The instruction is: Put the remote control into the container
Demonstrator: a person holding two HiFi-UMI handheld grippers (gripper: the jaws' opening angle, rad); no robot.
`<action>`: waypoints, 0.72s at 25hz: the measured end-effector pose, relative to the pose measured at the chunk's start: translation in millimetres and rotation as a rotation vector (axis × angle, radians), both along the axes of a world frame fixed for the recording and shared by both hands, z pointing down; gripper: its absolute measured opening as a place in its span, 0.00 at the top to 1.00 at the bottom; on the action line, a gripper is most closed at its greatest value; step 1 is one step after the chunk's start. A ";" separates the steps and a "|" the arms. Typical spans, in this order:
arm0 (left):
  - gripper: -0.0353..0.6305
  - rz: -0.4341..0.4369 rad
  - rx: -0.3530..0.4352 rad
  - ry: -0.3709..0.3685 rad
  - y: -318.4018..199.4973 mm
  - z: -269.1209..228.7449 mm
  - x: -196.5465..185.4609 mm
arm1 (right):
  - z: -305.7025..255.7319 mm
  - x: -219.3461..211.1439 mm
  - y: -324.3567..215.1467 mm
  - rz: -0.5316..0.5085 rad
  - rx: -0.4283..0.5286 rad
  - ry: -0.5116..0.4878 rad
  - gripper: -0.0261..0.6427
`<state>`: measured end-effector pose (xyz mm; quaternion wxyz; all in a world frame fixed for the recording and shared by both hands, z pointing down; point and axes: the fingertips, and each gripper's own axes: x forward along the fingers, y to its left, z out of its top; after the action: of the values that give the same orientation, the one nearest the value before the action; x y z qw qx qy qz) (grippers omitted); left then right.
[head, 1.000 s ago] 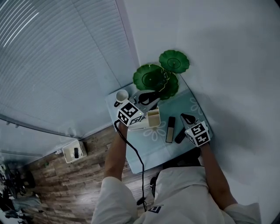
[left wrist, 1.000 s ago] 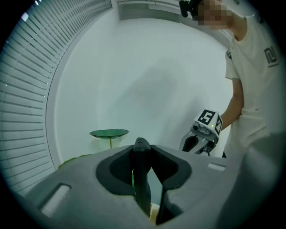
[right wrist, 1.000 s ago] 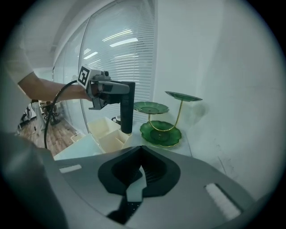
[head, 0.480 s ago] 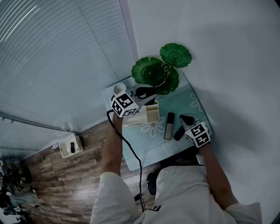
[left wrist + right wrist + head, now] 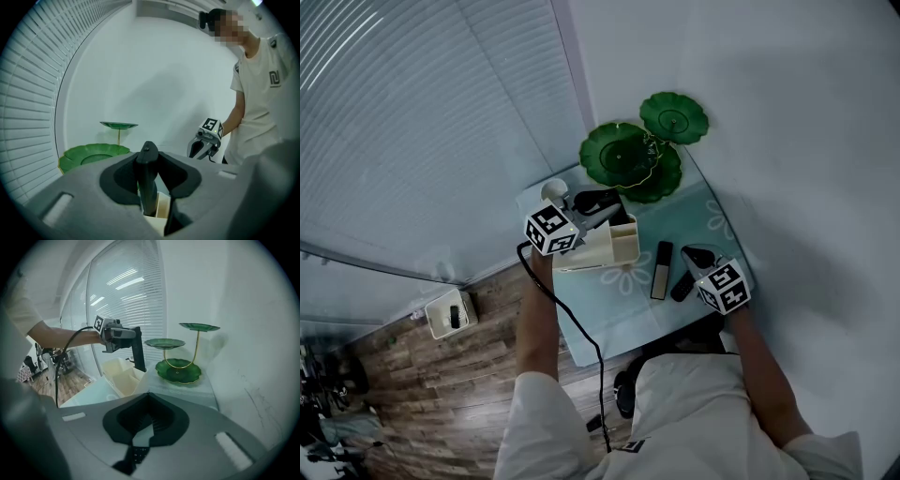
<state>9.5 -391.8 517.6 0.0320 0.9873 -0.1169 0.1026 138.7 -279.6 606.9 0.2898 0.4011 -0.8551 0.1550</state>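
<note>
Where the head view looks down: left gripper (image 5: pixel 614 211) above the container (image 5: pixel 614 248). A slim remote (image 5: pixel 660 270) lies flat on the table (image 5: pixel 619 319), just right of the container. A black remote (image 5: pixel 682 287) lies farther right of the container, at the tips of the right gripper (image 5: pixel 694 255).

Left gripper view: jaws clamped on the held remote control (image 5: pixel 147 183), which is upright, its lower end reaching the container's open top.

Right gripper view: jaws pressed together with nothing between them. The black remote lies just below the tips, well right of the container. The held remote control hangs over the container's near compartments.
</note>
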 end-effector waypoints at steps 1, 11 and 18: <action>0.78 0.001 0.000 -0.002 0.7 0.3 -0.1 | 1.1 -1.4 0.6 -0.003 -0.003 -0.001 0.96; 0.77 0.008 -0.014 -0.128 12.2 34.4 8.5 | 1.0 -27.7 9.8 -0.047 -0.015 -0.008 0.96; 0.76 0.007 -0.012 -0.265 13.4 67.9 10.3 | 4.1 -31.9 21.0 -0.036 -0.026 -0.005 0.96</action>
<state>19.9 -378.4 585.5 0.0215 0.9652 -0.1162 0.2331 106.8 -258.6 611.1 0.2955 0.3815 -0.8608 0.1618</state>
